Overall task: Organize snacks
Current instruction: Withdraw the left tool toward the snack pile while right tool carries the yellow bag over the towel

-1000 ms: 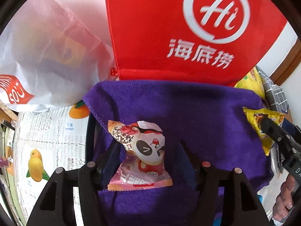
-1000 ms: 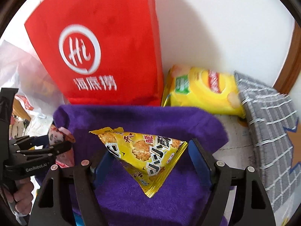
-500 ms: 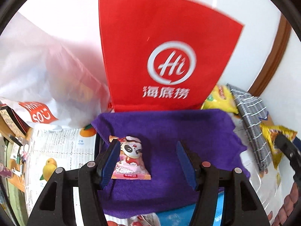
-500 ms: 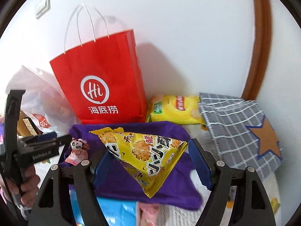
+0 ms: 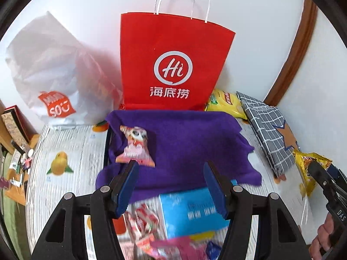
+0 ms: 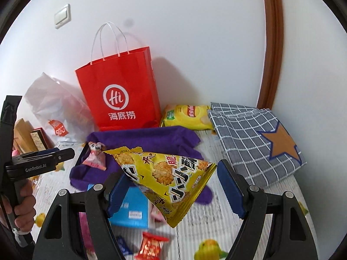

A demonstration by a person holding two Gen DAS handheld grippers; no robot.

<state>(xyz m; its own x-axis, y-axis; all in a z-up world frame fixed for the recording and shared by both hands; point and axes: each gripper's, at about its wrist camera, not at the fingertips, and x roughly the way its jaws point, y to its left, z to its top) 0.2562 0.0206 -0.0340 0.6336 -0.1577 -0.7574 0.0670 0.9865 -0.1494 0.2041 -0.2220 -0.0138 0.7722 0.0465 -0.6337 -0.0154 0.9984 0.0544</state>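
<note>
Nearest the right wrist camera, the right gripper (image 6: pixel 173 186) clenched a yellow triangular snack pack (image 6: pixel 167 173), its blue pads pressing the pack's two ends, and held it above the front edge of the purple towel (image 6: pixel 147 138). The left gripper (image 5: pixel 171 184) stood released, its blue pads apart with nothing between them, above that same front edge; a hand (image 6: pixel 23 205) carried it at the left of the right wrist view. Under both grippers, in front of the purple towel, a light blue box (image 5: pixel 193 212) lay on the tabletop (image 5: pixel 71 143) among small red and pink wrapped snacks, blurred. On the left part of the purple towel rested a pink panda-print snack pack (image 5: pixel 135 147), well apart from both grippers. Right of the purple towel lay a grey checked cloth with an orange star (image 6: pixel 256 136). Just behind the purple towel stood a red paper bag (image 5: pixel 173 65) with white handles, against the wall; a yellow chip bag (image 6: pixel 188 116) lay to its right, and a white plastic bag (image 5: pixel 54 75) slumped to its left.
</note>
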